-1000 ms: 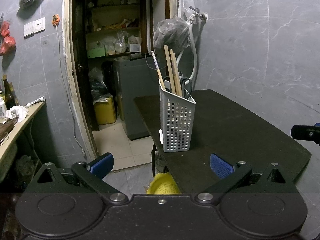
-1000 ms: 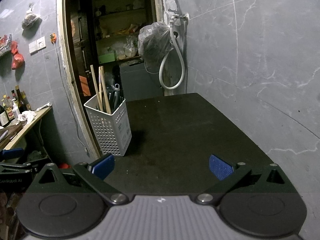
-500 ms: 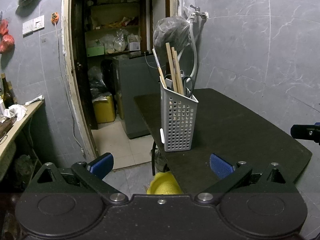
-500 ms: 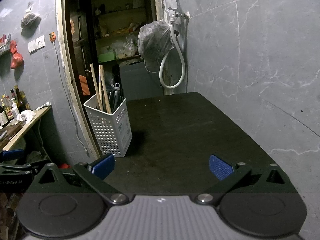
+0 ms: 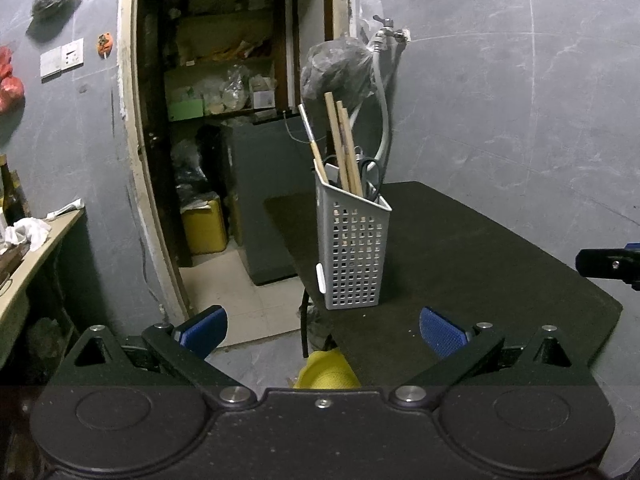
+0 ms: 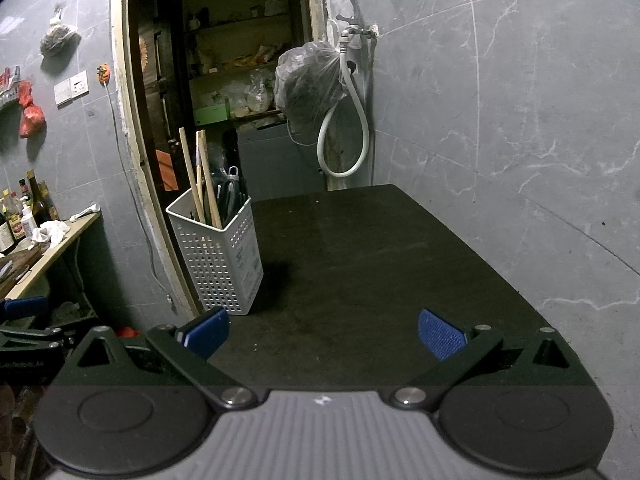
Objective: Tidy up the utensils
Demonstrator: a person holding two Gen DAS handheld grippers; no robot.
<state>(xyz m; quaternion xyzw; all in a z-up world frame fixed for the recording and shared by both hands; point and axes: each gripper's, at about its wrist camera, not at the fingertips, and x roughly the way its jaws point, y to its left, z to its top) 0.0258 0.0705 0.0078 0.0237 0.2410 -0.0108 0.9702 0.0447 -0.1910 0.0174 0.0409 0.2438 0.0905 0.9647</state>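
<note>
Both the left gripper (image 5: 322, 330) and right gripper (image 6: 323, 332) are released, empty. A white basket (image 6: 220, 258) of utensils (image 6: 202, 174) stands upright on the desk (image 6: 380, 260); the grippers hover apart from it.

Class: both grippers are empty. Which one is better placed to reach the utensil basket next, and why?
Probably the left gripper: the white basket stands nearly straight ahead of its open jaws. From the right gripper, the basket sits off to its left.

Right tool (image 6: 323, 332) hangs spread and empty near the utensil basket (image 6: 222, 256).
</note>
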